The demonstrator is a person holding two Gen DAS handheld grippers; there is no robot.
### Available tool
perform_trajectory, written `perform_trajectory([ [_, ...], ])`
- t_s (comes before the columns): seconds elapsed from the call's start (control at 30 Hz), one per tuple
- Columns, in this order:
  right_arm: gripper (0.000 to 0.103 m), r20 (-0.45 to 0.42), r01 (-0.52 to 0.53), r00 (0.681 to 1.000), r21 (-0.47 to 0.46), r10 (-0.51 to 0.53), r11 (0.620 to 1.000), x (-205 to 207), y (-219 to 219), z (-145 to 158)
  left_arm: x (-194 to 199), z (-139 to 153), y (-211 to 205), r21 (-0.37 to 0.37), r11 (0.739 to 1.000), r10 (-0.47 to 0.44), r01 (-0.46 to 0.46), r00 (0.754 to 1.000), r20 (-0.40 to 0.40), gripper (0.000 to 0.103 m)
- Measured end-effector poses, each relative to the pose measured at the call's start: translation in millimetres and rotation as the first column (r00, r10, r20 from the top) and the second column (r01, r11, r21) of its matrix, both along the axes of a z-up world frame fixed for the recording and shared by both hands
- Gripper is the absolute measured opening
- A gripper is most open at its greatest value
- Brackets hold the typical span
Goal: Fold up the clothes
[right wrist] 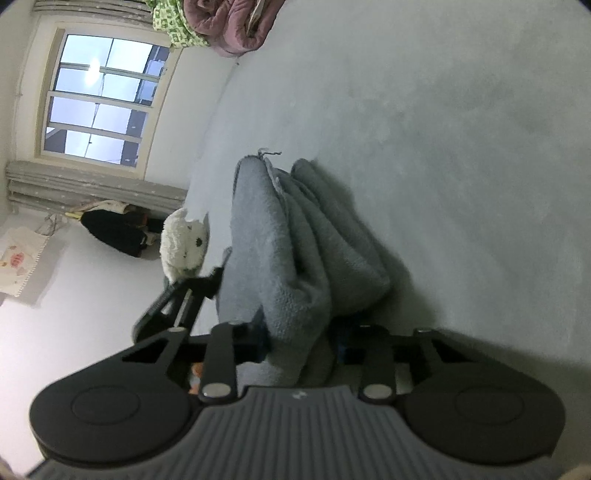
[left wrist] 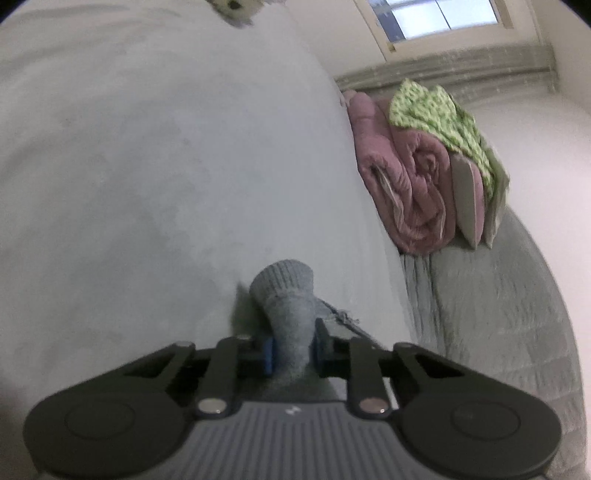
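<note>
Left wrist view showed a pale grey bedsheet (left wrist: 166,166) beneath a far window (left wrist: 436,14), both grippers (left wrist: 291,352) (right wrist: 301,345) clamping a grey fleece garment (right wrist: 295,236).

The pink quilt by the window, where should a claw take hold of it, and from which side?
Probably the thick rolled end of the pink quilt, approached from the open bed side. That end bulges toward the bed as a rounded roll a claw could close over. The green cloth lies over its top and the wall backs it, so both look awkward.
</note>
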State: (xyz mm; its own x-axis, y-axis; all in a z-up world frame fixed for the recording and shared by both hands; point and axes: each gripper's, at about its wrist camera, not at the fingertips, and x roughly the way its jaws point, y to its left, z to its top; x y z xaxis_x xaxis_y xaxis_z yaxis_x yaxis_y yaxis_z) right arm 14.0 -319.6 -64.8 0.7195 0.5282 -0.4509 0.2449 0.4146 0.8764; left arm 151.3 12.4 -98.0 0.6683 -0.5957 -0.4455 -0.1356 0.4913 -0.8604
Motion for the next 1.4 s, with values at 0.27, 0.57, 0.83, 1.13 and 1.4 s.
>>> perform_trajectory([
  [0.27, 0.03, -0.018, -0.087, 0.996, -0.006, 0.087, 0.996, 2, -33, 15, -33, 27, -7, 0.069, 0.997, 0.039, -0.039, 0.999, -0.002, 0.014],
  [0.57, 0.03, -0.011, -0.172, 0.985, 0.023, 0.172, 0.985, -10, -78, 29, -90, 56, -15, 0.102, 0.992, 0.068, -0.07, 0.997, 0.023, 0.013],
  [0.83, 0.03, 0.006, -0.223, 0.975, 0.028, 0.223, 0.974, -8, -87, 38, -139, 68, -12, 0.12, 0.988, 0.098, -0.102, 0.994, 0.041, 0.012],
  [1.13, 0.03, -0.083, -0.267, 0.961, -0.016, 0.265, 0.964, 5, -75, 14, -159, 42, -6, 0.184, 0.981, 0.064, -0.062, 0.998, -0.005, 0.013],
  [1.4, 0.049, -0.079, -0.251, 0.965, 0.007, 0.25, 0.968, 0, -81, 5, -148, 46, 10, 0.242, 0.969, -0.041, 0.047, 0.999, -0.029, 0.033],
])
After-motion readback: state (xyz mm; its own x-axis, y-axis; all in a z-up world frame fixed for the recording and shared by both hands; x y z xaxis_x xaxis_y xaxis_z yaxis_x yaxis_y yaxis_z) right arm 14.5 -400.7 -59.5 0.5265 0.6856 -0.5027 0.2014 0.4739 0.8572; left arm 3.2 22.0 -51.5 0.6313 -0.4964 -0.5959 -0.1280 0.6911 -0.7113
